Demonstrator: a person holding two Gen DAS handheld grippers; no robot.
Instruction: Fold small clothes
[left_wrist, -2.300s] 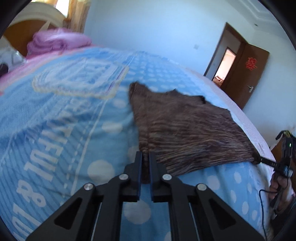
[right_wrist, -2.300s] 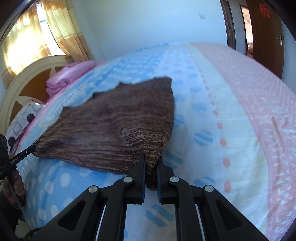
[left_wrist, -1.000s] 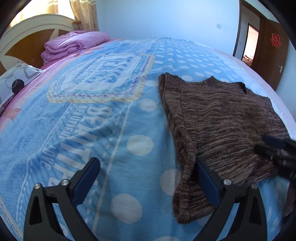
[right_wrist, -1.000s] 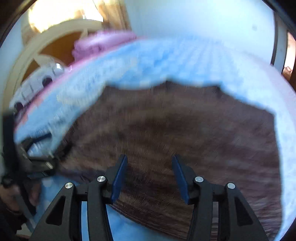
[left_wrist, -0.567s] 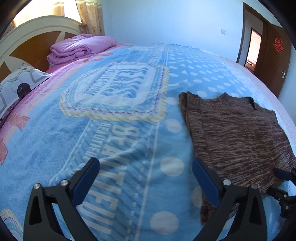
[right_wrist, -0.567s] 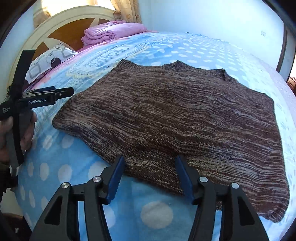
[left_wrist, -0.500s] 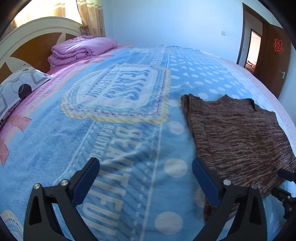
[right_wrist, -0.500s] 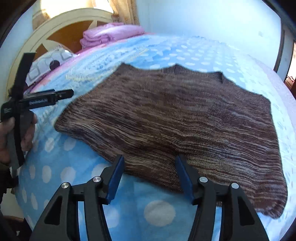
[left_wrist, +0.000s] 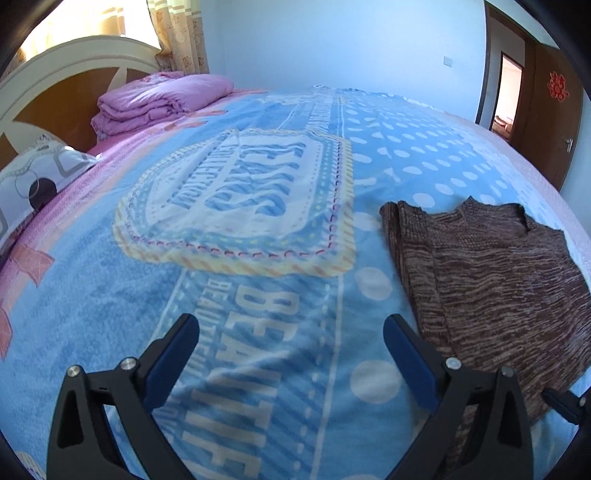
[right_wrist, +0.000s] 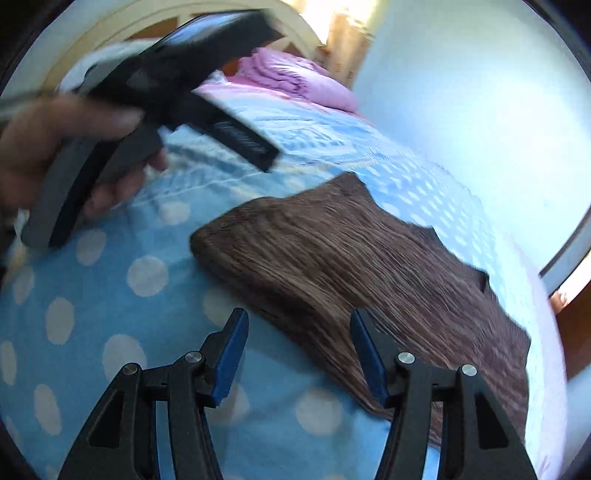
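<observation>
A small brown knitted sweater (left_wrist: 495, 280) lies flat on the blue blanket (left_wrist: 229, 302), with one side folded in. In the left wrist view it is to the right of my left gripper (left_wrist: 291, 332), which is open wide, empty and over bare blanket. In the right wrist view, which is blurred, the sweater (right_wrist: 362, 269) lies just ahead of my right gripper (right_wrist: 299, 328), which is open and empty above its near edge. The hand-held left gripper (right_wrist: 155, 96) shows at the upper left there.
A folded pink quilt (left_wrist: 159, 99) and a patterned pillow (left_wrist: 33, 173) lie by the headboard (left_wrist: 62, 85) at the far left. An open brown door (left_wrist: 550, 107) is at the far right. The bed edge runs just right of the sweater.
Both grippers let go of the sweater's bottom corners and opened. The sweater now lies flat. The left gripper moved left off it; the right gripper swung left along its near edge.
</observation>
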